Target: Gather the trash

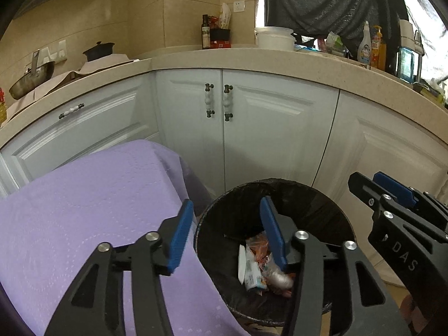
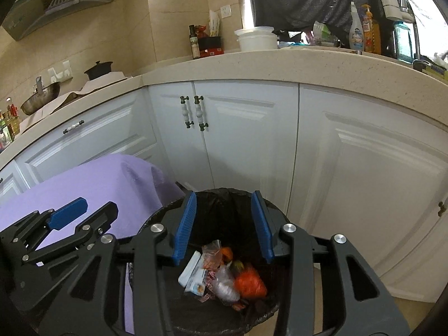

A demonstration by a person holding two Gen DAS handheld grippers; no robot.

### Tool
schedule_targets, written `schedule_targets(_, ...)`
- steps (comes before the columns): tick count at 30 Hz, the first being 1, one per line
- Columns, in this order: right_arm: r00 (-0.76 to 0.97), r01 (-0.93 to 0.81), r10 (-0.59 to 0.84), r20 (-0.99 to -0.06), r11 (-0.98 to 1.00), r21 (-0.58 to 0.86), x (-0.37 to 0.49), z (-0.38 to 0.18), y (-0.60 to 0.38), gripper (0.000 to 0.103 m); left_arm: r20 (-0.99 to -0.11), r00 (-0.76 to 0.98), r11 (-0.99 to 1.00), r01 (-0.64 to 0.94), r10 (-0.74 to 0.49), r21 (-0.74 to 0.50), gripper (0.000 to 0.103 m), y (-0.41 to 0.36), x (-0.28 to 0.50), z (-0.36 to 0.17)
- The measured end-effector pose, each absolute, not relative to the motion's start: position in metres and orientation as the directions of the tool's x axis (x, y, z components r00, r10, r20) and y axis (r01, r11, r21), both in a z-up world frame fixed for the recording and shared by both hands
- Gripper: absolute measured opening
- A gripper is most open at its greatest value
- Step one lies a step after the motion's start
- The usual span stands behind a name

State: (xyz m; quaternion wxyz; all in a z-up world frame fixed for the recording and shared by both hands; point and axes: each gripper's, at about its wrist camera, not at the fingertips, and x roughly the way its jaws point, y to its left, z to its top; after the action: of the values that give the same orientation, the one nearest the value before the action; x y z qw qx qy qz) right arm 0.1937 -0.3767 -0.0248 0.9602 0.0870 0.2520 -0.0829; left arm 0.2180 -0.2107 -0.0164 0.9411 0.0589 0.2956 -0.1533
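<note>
Your left gripper (image 1: 226, 232) and right gripper (image 2: 224, 224) both hang with jaws apart and empty over the round bin lined with a black plastic bag (image 2: 215, 196). The crumpled wrappers and orange plastic trash (image 2: 224, 274) lie at its bottom, below your right gripper. A lilac cloth-covered surface (image 1: 92, 212) sits just left.

Open bin mouth (image 2: 224, 196), purple-covered table (image 2: 98, 184) alongside.

Home kitchen: range hood (image 2: 64, 2), wok (image 2: 40, 98), white cabinets (image 2: 246, 145), probably sink faucet (image 2: 411, 25)
</note>
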Motion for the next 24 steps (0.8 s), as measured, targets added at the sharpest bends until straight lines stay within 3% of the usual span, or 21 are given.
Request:
schedule_targets(17, 0.867, 0.218, -0.144, -0.477, 0.971, 0.103, 0.145, -0.006, -0.351, 0.061, -0.509, 0.811, 0.94, 0.34, -0.287, 0.011, 0.072, -0.178, 0.171, 0.005)
schedule_targets(24, 0.87, 0.209, -0.139, -0.474, 0.973, 0.097, 0.111, -0.001, -0.33, 0.062, -0.484, 0.828, 0.941, 0.338, -0.282, 0.029, 0.074, -0.155, 0.143, 0.009)
